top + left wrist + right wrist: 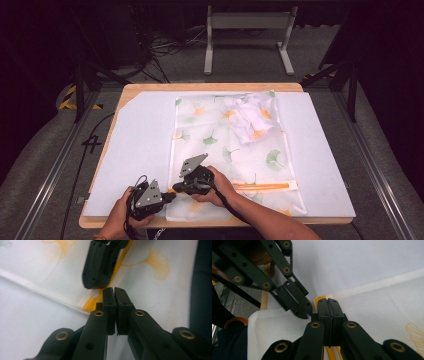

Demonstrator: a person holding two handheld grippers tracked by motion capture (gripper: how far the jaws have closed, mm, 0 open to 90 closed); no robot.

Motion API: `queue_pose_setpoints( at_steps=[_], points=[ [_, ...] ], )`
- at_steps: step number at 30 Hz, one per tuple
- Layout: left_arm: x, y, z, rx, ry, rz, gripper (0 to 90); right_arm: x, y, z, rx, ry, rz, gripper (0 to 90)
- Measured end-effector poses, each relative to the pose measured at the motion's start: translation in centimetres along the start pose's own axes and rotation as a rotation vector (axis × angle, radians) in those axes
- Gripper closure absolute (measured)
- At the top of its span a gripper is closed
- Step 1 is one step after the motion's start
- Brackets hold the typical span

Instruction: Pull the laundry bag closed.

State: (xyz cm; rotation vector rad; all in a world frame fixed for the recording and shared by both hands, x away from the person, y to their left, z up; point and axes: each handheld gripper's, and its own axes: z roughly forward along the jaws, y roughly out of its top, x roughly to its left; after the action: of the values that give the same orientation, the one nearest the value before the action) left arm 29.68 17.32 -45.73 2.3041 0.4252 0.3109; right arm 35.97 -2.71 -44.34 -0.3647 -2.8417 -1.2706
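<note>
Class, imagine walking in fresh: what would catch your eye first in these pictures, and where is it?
A white mesh bag printed with green and orange leaves lies in the middle of the table, with a crumpled white cloth at its far end. At the near edge, both shut claws, left and right, meet at the orange zip.

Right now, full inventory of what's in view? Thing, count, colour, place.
mesh laundry bag: 1, white with green and orange leaf print, flat at the table's middle
orange zipper: 1, orange, across the bag near its front end
white garment: 1, white with orange print, bunched at the bag's far right
white mat: 1, white, covers the table
table: 1, light wood edge, centre
metal stand: 1, grey, on the floor beyond the table
cables: several, black, floor at far left
left gripper: 1, black, jaws shut at the bag's front left edge by the zipper end
right gripper: 1, black, jaws shut at the zipper end
hands: 2, at the near table edge
</note>
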Motion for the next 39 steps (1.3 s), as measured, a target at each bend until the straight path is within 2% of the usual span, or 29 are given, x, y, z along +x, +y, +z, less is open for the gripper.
queue_pose_setpoints(
  at_steps=[3, 4, 5, 7, 11, 14, 20, 22, 25, 39],
  points=[
    [0.2, -0.1, 0.0, -0.006, -0.009, -0.016, 90.0, 0.1, -0.1, 0.0, 0.002, -0.006, -0.001, 90.0],
    [0.3, -0.2, 0.0, -0.008, -0.018, -0.037, 90.0, 0.1, -0.1, 0.0, 0.000, -0.007, -0.002, 90.0],
    [0.3, -0.2, 0.0, -0.008, -0.018, -0.037, 90.0, 0.1, -0.1, 0.0, 0.000, -0.007, -0.002, 90.0],
    [0.3, -0.2, 0.1, -0.008, -0.016, -0.066, 90.0, 0.2, -0.1, -0.1, 0.003, -0.010, -0.009, 90.0],
    [0.1, 0.0, 0.1, 0.006, -0.004, -0.073, 90.0, 0.3, -0.4, -0.5, 0.003, -0.021, -0.010, 90.0],
    [0.3, -0.2, 0.1, 0.000, -0.014, -0.095, 90.0, 0.5, -0.6, -0.6, 0.003, -0.033, -0.014, 90.0],
    [0.3, -0.2, 0.1, 0.000, -0.017, -0.102, 90.0, 0.4, -0.9, -1.1, 0.004, -0.031, -0.008, 90.0],
    [0.4, -0.2, 0.1, -0.004, -0.023, -0.112, 90.0, 0.6, -0.9, -1.2, 0.008, -0.036, -0.024, 90.0],
    [0.5, -0.3, 0.1, -0.005, -0.026, -0.115, 90.0, 0.7, -0.9, -1.3, 0.008, -0.034, -0.025, 90.0],
    [0.6, -0.4, 0.1, -0.015, -0.037, -0.118, 90.0, 0.6, -1.3, -1.9, 0.006, -0.035, -0.016, 90.0]
  ],
)
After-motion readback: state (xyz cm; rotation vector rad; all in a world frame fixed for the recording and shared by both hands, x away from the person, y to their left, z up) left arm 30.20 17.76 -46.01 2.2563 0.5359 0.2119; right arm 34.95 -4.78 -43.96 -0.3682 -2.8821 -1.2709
